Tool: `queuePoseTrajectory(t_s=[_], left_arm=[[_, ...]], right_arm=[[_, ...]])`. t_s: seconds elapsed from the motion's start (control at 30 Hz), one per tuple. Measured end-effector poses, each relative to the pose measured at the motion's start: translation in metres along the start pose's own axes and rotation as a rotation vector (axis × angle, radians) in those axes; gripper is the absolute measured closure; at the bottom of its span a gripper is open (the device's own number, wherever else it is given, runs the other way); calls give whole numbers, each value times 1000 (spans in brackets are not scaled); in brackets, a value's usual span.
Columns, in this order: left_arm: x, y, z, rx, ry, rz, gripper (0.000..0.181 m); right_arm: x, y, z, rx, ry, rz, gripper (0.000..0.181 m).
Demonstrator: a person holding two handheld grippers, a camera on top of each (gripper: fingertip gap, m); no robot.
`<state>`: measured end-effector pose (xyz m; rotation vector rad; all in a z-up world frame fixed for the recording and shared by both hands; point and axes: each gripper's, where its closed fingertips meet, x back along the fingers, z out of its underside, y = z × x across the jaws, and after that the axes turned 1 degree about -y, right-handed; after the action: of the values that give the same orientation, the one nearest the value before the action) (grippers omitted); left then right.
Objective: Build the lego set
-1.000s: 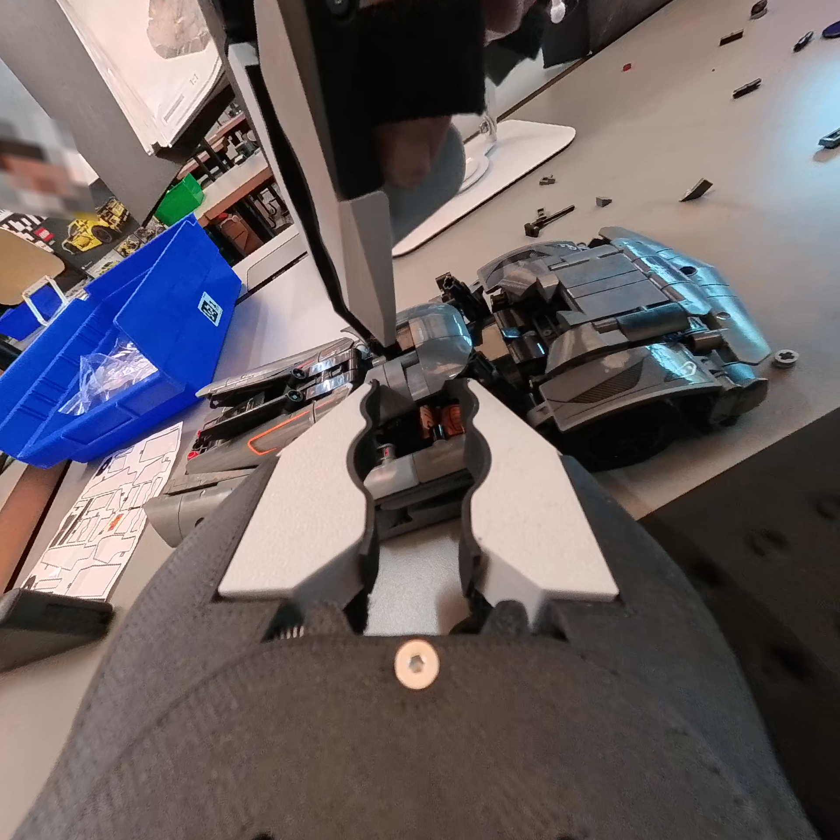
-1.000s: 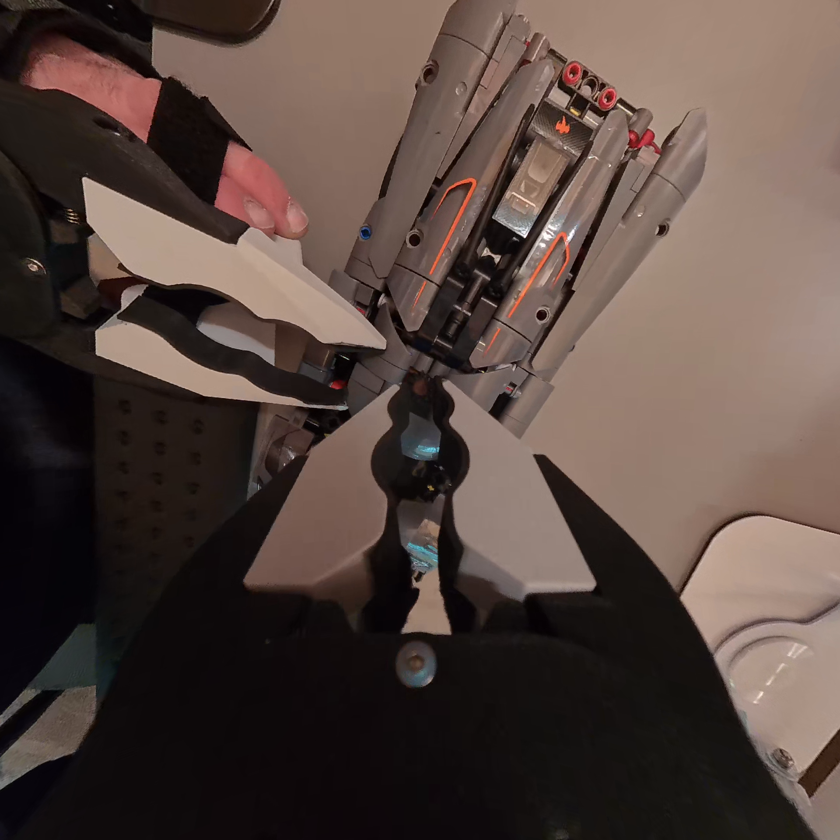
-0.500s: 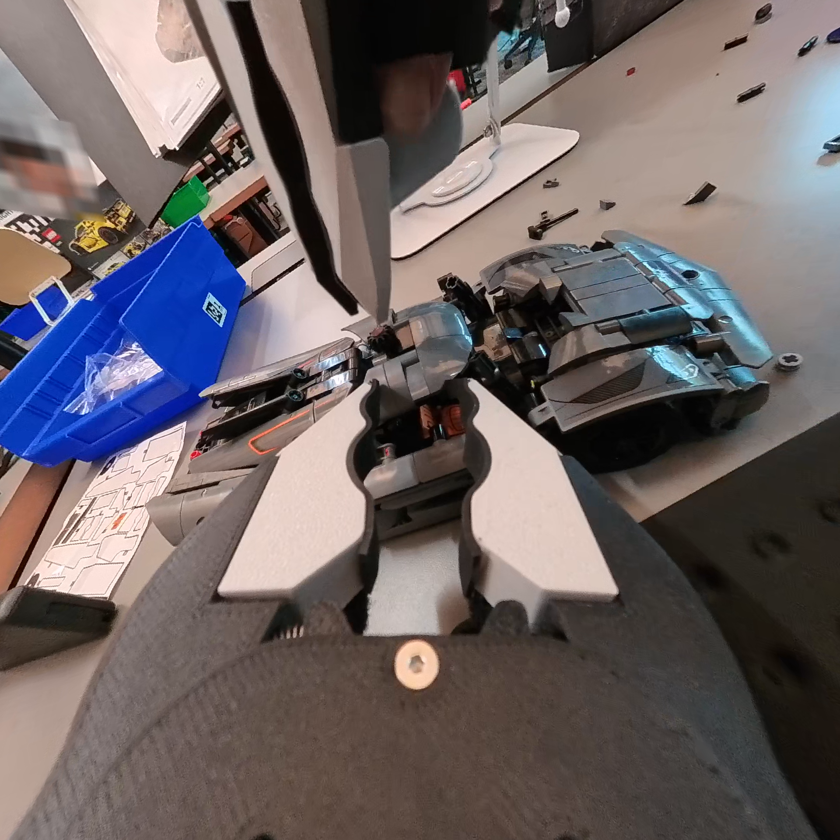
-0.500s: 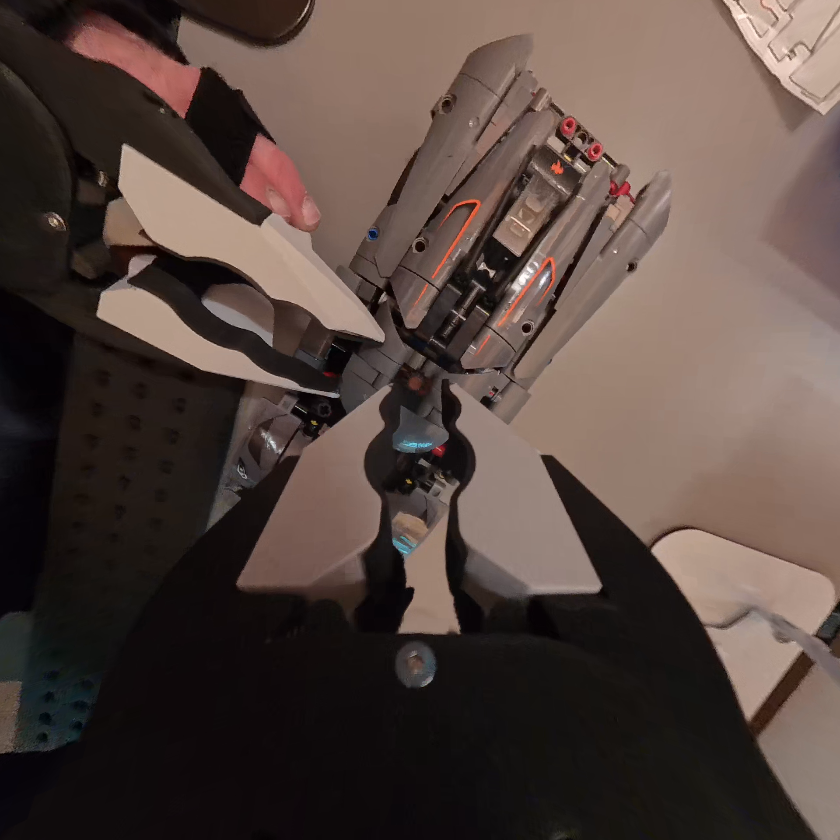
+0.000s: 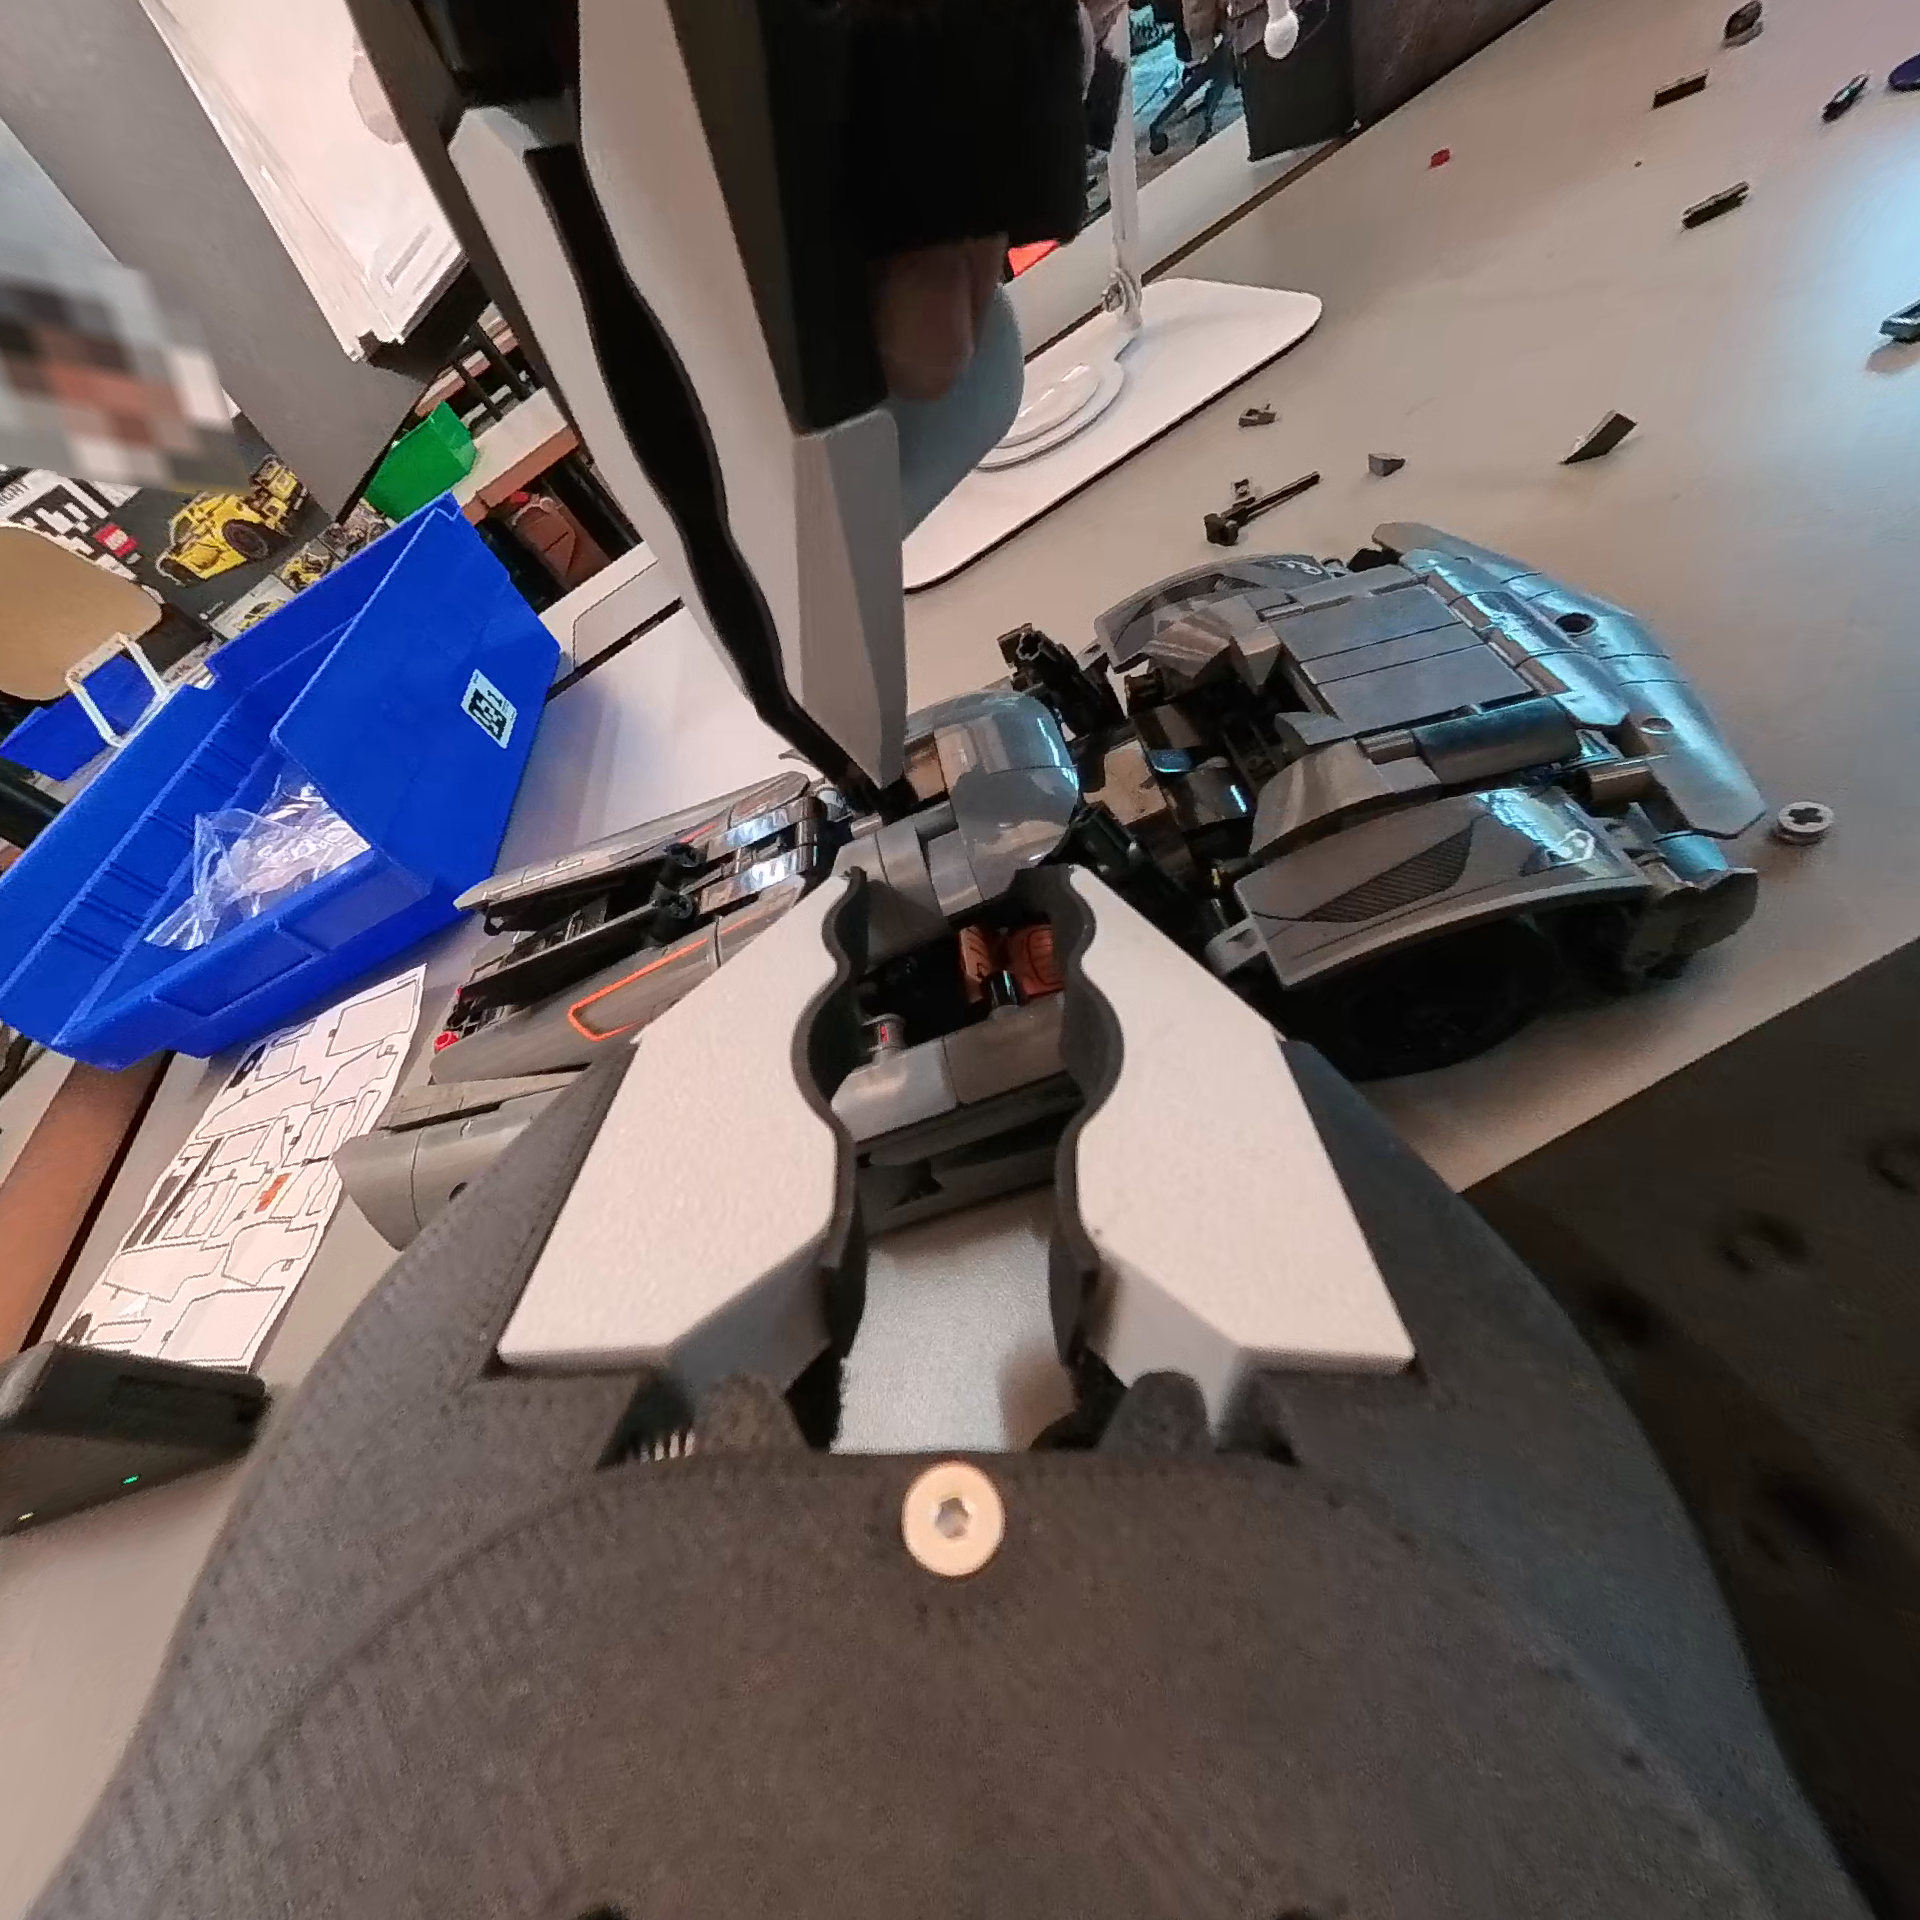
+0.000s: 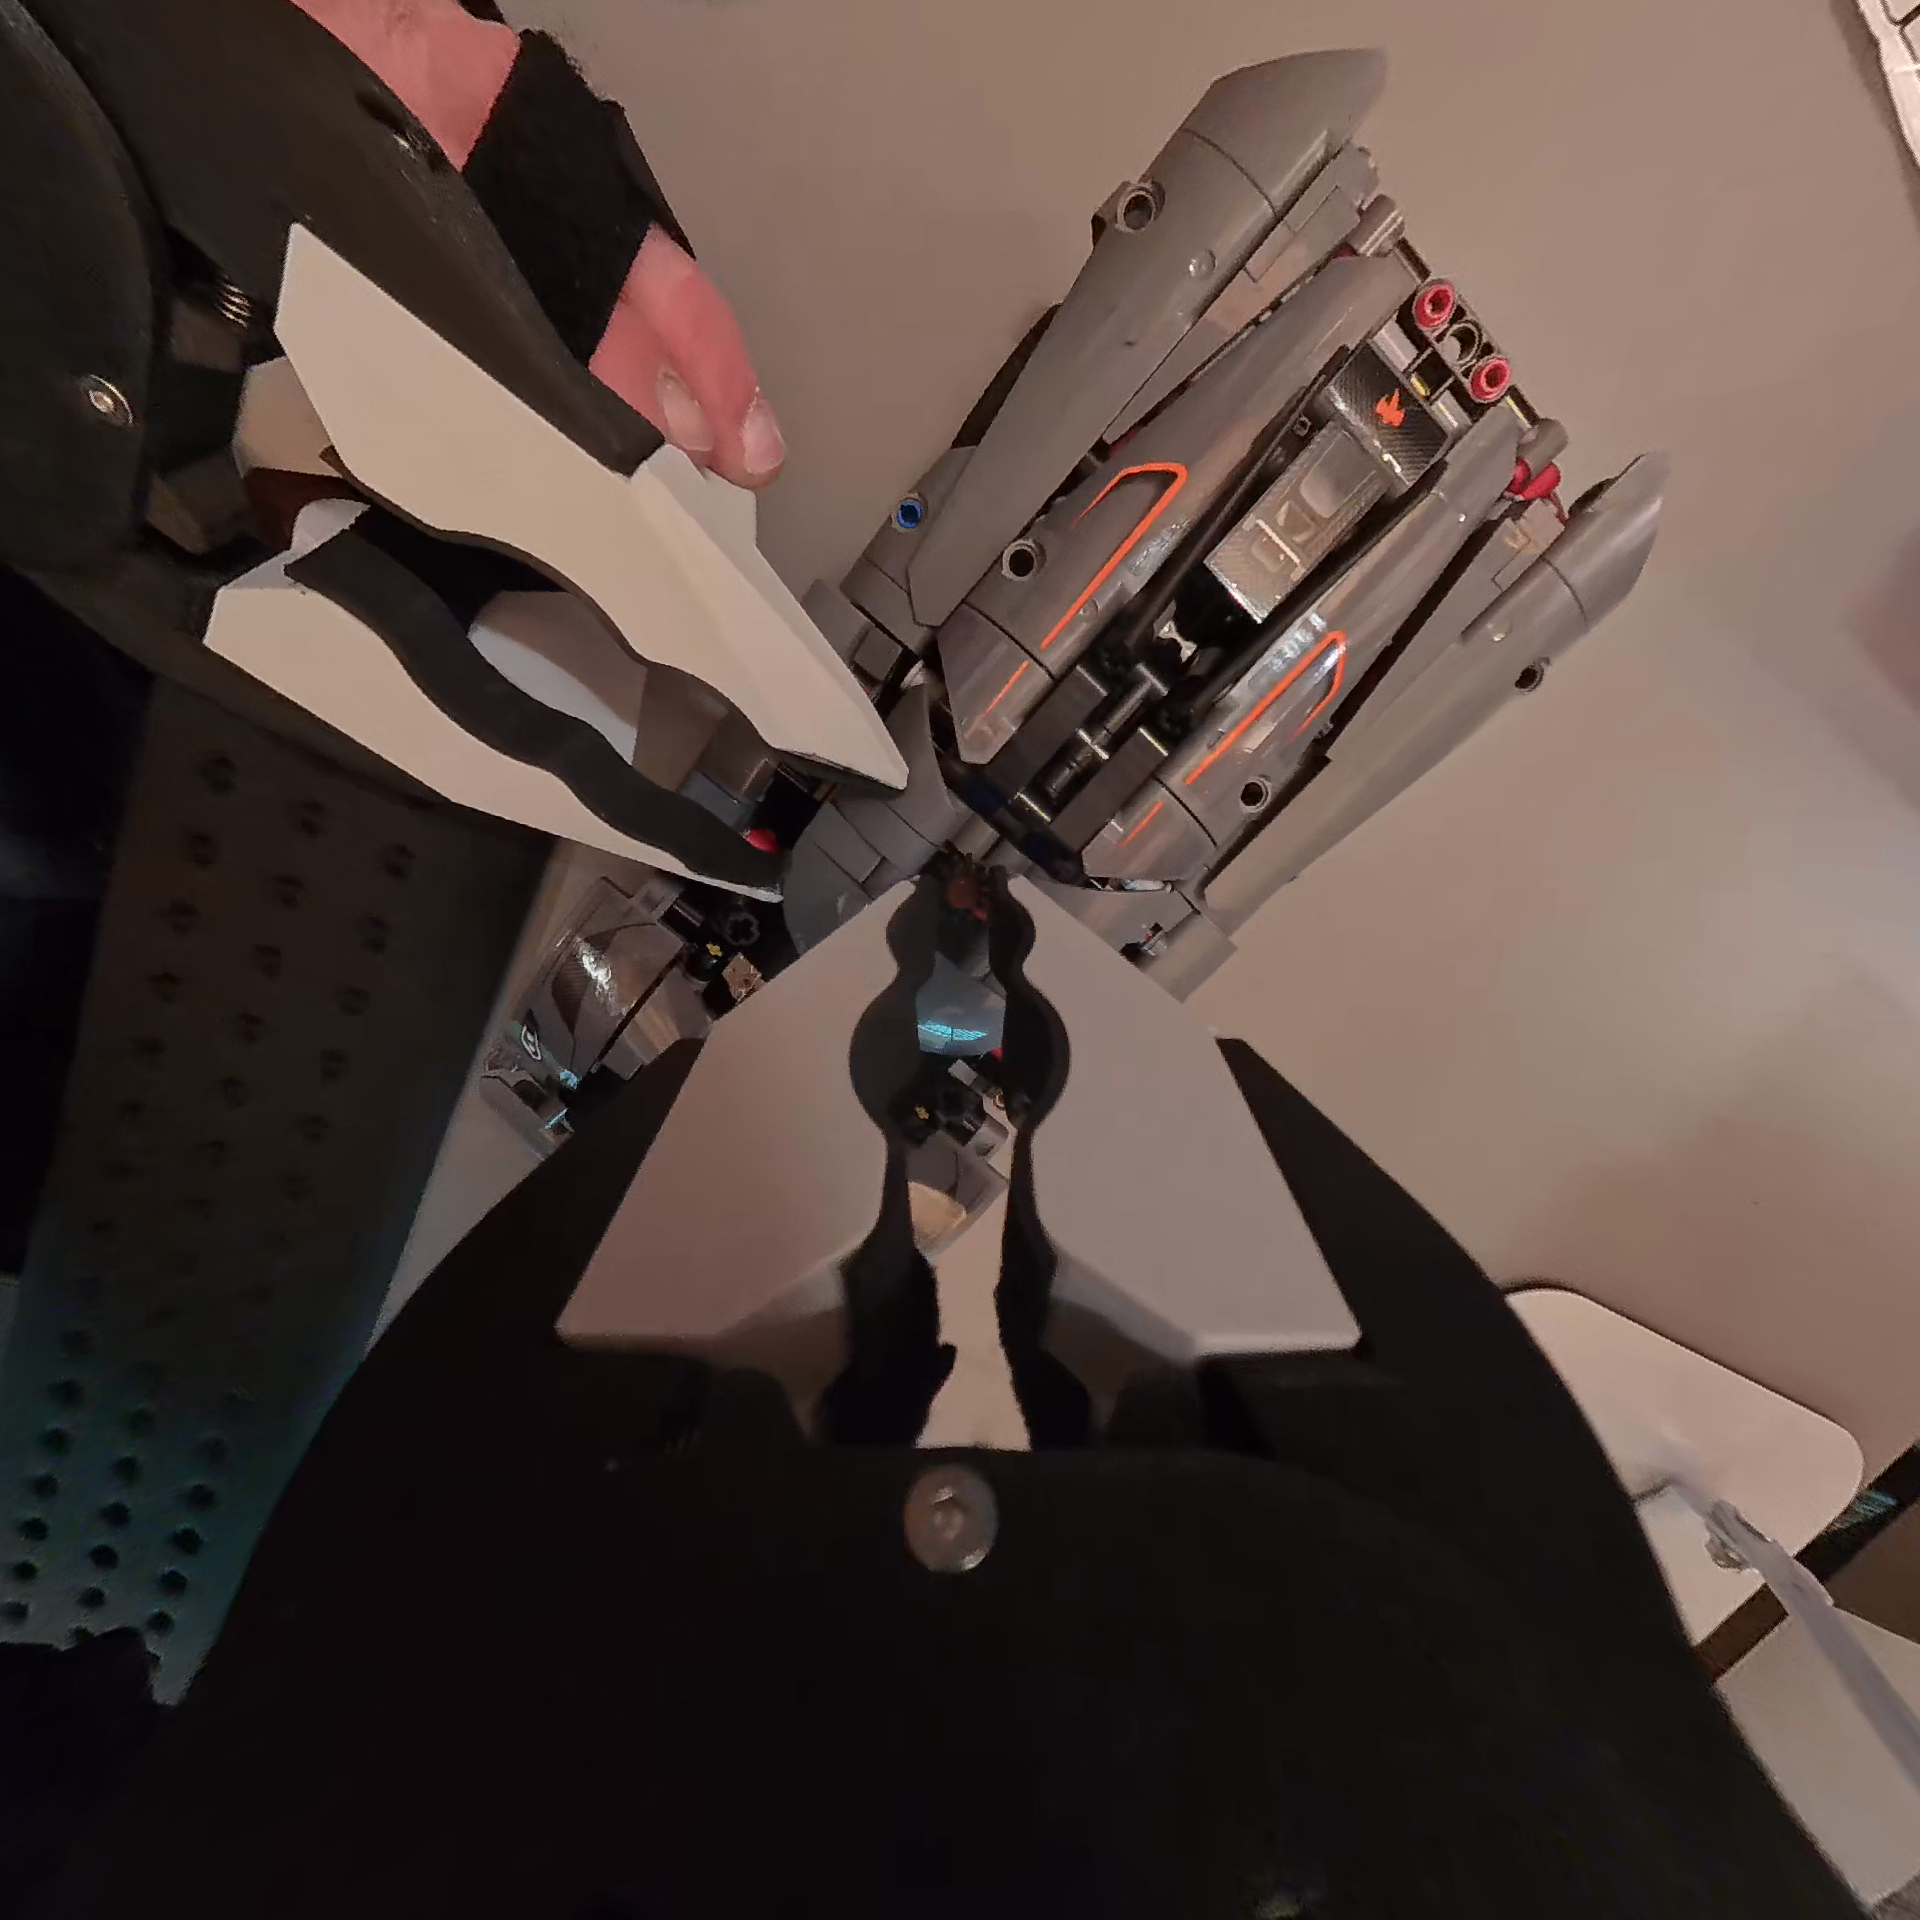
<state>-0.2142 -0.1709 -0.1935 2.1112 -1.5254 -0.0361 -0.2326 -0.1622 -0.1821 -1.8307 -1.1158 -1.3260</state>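
Note:
A dark grey lego car [image 5: 1455, 831] with orange trim lies on the light table [image 5: 1558, 312]; it also shows in the right wrist view [image 6: 1195, 623]. My left gripper [image 5: 961, 894] is shut on the car's near side at its middle, and it shows from the side in the right wrist view [image 6: 836, 831]. My right gripper [image 6: 961, 883] comes down from above. Its tips are nearly closed on a small brown piece at the car's middle, beside a grey domed part [image 5: 997, 769]. In the left wrist view the right gripper [image 5: 868, 774] touches the car there.
A blue bin [image 5: 312, 748] with a plastic bag stands far left, a sticker sheet [image 5: 239, 1174] in front of it. A white stand base [image 5: 1143, 353] is behind the car. Loose small pieces [image 5: 1257, 499] lie beyond. A dark perforated mat [image 5: 1714, 1195] is at the right. Left and right tips are no more than a few centimetres apart.
My right gripper lifted a little off the car, then came back down to the same spot while turning about it. My left gripper has kept its hold.

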Motion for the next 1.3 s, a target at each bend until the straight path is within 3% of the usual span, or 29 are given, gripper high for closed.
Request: queuePoseTrajectory(t_s=[0.63, 1.03, 1.3], left_arm=[[-1, 0, 1, -7, 8, -3, 148], [0, 1, 0, -5, 3, -16, 148], [0, 2, 0, -6, 4, -18, 148]], right_arm=[[-2, 1, 1, -5, 59, 40, 174], [25, -8, -1, -59, -143, 44, 173], [8, 0, -5, 39, -135, -6, 172]])
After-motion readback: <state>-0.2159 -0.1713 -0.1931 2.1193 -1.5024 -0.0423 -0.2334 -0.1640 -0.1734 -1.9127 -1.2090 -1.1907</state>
